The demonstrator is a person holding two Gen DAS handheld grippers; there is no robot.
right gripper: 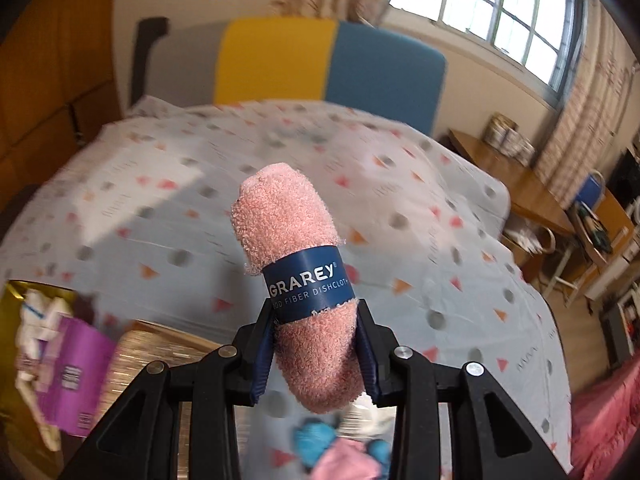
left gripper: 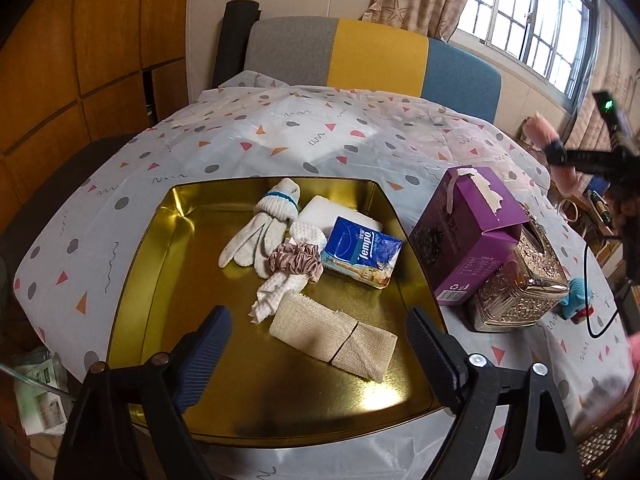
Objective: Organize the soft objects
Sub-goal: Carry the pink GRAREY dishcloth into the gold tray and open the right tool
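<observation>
Pink terry fills your right gripper (right gripper: 316,344): its jaws are clamped on the lower half of the rolled pink dishcloth with a navy paper band (right gripper: 296,276), raised above the patterned tablecloth (right gripper: 420,208). Your left gripper (left gripper: 320,340) hangs wide apart and empty over the gold metal tray (left gripper: 168,248), the folded beige bandage (left gripper: 332,334) just beyond its tips.

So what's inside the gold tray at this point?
The gold tray holds white gloves, a pink scrunchie, a white waffle cloth, a Tempo tissue pack, a white block and a beige bandage. Anything beneath these is covered.
</observation>
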